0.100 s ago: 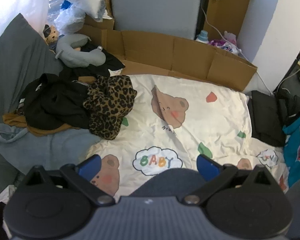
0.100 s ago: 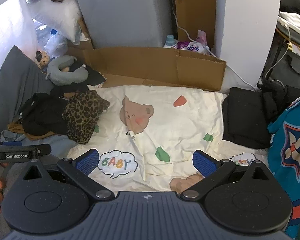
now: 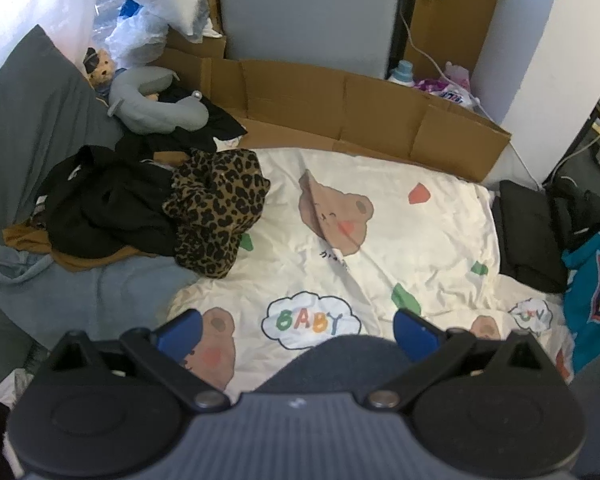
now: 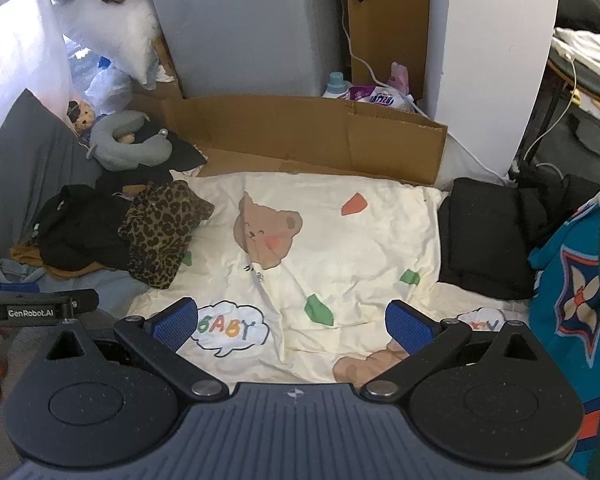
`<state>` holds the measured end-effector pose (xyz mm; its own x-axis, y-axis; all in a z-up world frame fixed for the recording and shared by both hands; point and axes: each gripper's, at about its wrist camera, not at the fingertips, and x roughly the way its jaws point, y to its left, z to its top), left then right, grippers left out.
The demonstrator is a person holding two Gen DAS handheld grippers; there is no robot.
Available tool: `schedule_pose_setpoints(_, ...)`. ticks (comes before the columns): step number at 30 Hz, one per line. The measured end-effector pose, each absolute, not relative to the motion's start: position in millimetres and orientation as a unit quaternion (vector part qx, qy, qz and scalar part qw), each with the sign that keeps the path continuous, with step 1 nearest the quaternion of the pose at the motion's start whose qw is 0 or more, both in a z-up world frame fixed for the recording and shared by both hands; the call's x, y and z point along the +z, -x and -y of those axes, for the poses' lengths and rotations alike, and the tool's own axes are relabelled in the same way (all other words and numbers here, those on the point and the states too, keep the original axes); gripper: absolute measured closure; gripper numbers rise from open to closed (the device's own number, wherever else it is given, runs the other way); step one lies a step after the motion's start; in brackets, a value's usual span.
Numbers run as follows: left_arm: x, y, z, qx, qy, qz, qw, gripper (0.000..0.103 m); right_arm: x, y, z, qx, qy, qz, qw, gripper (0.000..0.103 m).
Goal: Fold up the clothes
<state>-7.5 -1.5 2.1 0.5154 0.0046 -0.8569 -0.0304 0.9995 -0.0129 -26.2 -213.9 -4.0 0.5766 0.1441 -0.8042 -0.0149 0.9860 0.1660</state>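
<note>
A heap of unfolded clothes lies at the left of the white bear-print sheet [image 3: 380, 264]: a leopard-print garment [image 3: 218, 216] on top, a black garment [image 3: 112, 212] beside it, a brown one beneath. The heap also shows in the right wrist view, with the leopard-print garment [image 4: 160, 232] and the sheet [image 4: 340, 248]. A folded black garment [image 4: 480, 236] lies at the right edge of the sheet. My left gripper [image 3: 298, 332] is open and empty, held above the sheet's near edge. My right gripper [image 4: 292, 324] is open and empty too. The left gripper's body [image 4: 36, 308] shows at the right wrist view's left edge.
A cardboard wall [image 3: 360, 120] borders the far side of the sheet. A grey neck pillow [image 3: 156, 100] and a small teddy bear [image 3: 100, 68] lie at the back left. A grey cushion [image 3: 32, 120] stands at the left. A teal patterned cloth [image 4: 572, 300] lies at the right.
</note>
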Motion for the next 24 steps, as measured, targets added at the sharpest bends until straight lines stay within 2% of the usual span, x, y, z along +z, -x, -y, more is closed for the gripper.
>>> schedule_pose_setpoints(6, 7, 6, 4, 0.008, 0.011, -0.502, 0.865, 0.000, -4, 25, 233, 0.068, -0.100, -0.467, 0.876, 0.000)
schedule_pose_setpoints(12, 11, 6, 7, 0.017, 0.014, -0.504, 0.863, 0.001, -4, 28, 213, 0.056, -0.074, -0.465, 0.880, 0.000)
schedule_pose_setpoints(24, 20, -2, 8, 0.028, 0.012, -0.505, 0.863, 0.001, -5, 21, 219, 0.063, -0.099, -0.468, 0.876, 0.000)
